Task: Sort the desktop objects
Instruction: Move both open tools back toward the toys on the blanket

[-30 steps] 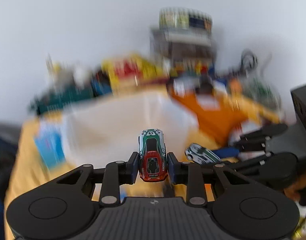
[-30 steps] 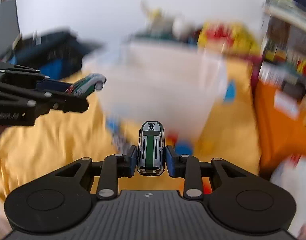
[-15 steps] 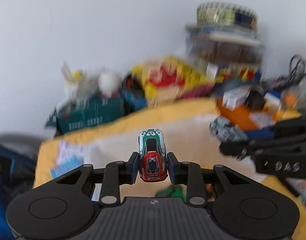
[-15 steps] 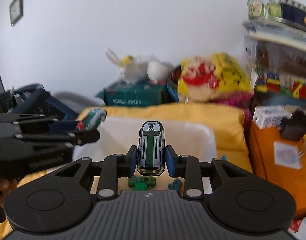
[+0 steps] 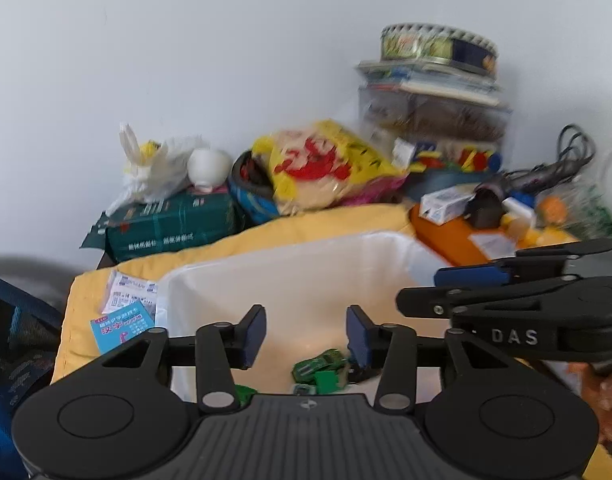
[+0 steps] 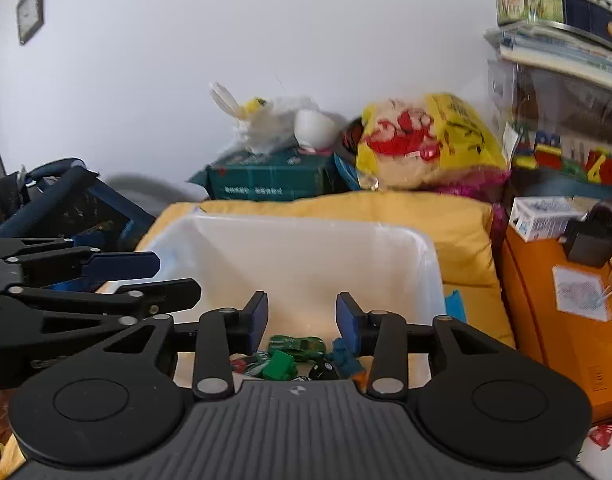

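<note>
Grippers left (image 5: 304, 334) and right (image 6: 301, 322) over white bin (image 6: 306, 240), side by side; jaws just been opening, nothing between them. Toy cars (image 6: 295, 346) down on bin floor among green pieces, below blue pads (image 5: 253, 332).

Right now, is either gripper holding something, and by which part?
Nothing is held. The left gripper and right gripper, jaws just opened, are empty above the white bin.

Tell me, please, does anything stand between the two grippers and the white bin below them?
Nothing visible does. The left gripper and right gripper, jaws just opened and empty, hang over the open white bin; only toy cars lie inside.
</note>
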`<state>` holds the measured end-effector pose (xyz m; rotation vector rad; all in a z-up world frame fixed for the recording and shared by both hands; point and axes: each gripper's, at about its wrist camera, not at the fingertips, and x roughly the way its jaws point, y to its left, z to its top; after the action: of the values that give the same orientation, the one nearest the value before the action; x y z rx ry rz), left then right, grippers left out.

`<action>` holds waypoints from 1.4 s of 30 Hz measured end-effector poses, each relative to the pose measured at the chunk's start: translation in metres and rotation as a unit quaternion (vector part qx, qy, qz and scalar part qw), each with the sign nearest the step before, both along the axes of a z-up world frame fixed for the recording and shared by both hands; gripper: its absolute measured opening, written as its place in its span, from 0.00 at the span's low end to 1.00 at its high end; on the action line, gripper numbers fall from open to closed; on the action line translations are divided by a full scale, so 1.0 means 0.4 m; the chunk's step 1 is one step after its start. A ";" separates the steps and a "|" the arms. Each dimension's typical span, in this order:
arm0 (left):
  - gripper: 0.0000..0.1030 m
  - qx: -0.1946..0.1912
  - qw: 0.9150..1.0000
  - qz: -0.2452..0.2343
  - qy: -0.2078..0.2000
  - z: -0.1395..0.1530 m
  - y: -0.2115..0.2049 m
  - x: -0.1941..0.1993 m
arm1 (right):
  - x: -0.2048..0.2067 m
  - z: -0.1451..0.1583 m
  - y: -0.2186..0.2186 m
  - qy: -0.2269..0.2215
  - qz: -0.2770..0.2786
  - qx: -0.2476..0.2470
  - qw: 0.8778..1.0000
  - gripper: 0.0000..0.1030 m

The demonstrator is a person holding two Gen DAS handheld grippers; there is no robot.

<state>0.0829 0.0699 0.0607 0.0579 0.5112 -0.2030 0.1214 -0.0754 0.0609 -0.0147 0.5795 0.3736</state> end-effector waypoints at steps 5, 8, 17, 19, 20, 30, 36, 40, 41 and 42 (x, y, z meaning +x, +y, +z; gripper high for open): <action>0.63 -0.028 0.999 0.021 -0.021 -0.016 -0.014 -0.119 | -0.078 0.024 -0.027 -0.019 0.010 0.010 1.000 0.49; 0.65 -0.044 0.999 0.008 0.009 -0.068 -0.028 -0.162 | -0.138 0.004 -0.042 -0.033 0.009 0.001 0.999 0.55; 0.65 0.014 0.993 0.009 0.115 -0.215 -0.074 -0.193 | -0.224 -0.163 -0.038 0.051 0.020 -0.060 0.997 0.55; 0.65 0.019 0.991 0.016 0.134 -0.236 -0.075 -0.195 | -0.230 -0.188 -0.040 0.068 0.017 -0.062 0.996 0.55; 0.65 0.021 0.990 0.022 0.141 -0.243 -0.077 -0.195 | -0.229 -0.199 -0.044 0.079 0.018 -0.063 0.995 0.55; 0.65 0.009 0.988 0.028 0.153 -0.263 -0.082 -0.208 | -0.242 -0.242 -0.066 0.099 0.016 -0.061 0.993 0.58; 0.65 0.046 0.988 0.016 0.148 -0.266 -0.107 -0.219 | -0.253 -0.253 -0.069 0.105 0.016 -0.059 0.993 0.58; 0.65 0.049 0.988 0.012 0.145 -0.265 -0.108 -0.221 | -0.254 -0.255 -0.072 0.106 0.011 -0.057 0.993 0.59; 0.65 0.049 0.988 0.012 0.144 -0.265 -0.107 -0.221 | -0.255 -0.256 -0.071 0.107 0.010 -0.057 0.993 0.59; 0.65 0.050 0.988 0.011 0.142 -0.264 -0.106 -0.222 | -0.256 -0.257 -0.071 0.108 0.008 -0.056 0.993 0.59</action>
<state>-0.0057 0.0275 -0.0450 0.1216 0.8065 -0.1641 0.0192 -0.1039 -0.0417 -0.0876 0.8138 0.3611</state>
